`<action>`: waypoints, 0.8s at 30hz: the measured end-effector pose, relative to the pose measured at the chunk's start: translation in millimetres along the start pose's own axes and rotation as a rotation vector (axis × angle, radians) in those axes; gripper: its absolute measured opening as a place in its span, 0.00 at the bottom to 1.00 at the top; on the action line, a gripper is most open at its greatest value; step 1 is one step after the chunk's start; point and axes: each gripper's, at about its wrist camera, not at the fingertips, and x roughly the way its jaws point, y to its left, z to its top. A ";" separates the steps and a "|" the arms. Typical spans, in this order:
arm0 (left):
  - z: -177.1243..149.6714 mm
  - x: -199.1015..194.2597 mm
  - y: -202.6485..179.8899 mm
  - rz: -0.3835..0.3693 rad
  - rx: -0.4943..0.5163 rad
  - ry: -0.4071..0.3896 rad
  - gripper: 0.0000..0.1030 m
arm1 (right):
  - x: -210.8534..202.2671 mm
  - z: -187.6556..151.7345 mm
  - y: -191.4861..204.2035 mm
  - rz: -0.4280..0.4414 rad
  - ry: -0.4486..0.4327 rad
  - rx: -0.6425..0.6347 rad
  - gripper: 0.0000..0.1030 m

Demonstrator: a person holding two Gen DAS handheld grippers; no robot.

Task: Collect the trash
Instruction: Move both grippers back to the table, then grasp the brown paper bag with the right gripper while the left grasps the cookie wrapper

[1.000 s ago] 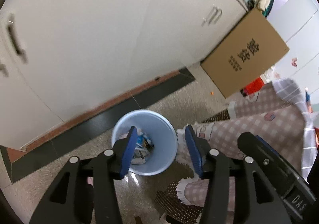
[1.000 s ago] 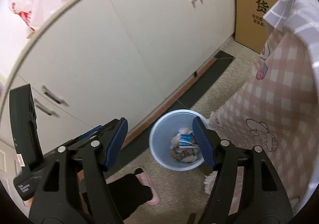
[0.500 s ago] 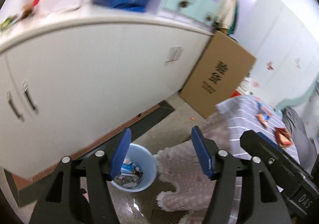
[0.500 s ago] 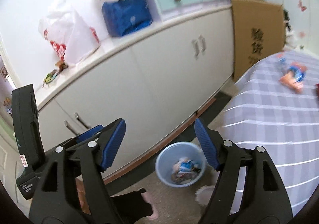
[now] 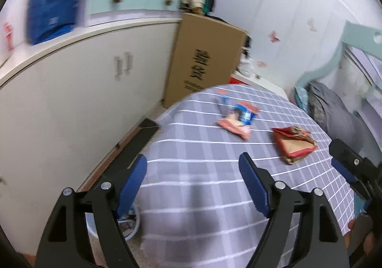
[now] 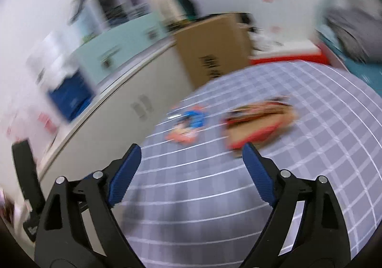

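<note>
Both the left gripper (image 5: 192, 181) and right gripper (image 6: 191, 167) gape wide and empty; a blue-orange wrapper (image 5: 237, 118) and red packet (image 5: 294, 144) lie uncollected on the far table (image 5: 203, 196); the bin (image 5: 133, 221) waits near-left.

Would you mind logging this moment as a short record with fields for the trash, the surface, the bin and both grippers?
surface: grey checked tablecloth
trash 1: blue and orange wrapper, lying on the cloth
trash 2: red and brown packet, to its right, apart from it
bin: light blue bin on the floor, partly hidden
left gripper: open, empty
right gripper: open, empty; view blurred
</note>
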 end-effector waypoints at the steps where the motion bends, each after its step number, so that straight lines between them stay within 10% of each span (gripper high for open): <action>1: 2.0 7.2 -8.9 0.000 0.019 0.009 0.75 | 1.8 2.7 -13.2 -0.019 -0.002 0.034 0.83; 9: 28.0 69.6 -52.6 -0.004 0.116 0.069 0.75 | 33.7 16.2 -80.5 -0.101 0.036 0.207 0.84; 24: 45.4 131.5 -60.1 -0.072 0.076 0.132 0.69 | 87.9 33.1 -84.3 -0.081 0.097 0.271 0.87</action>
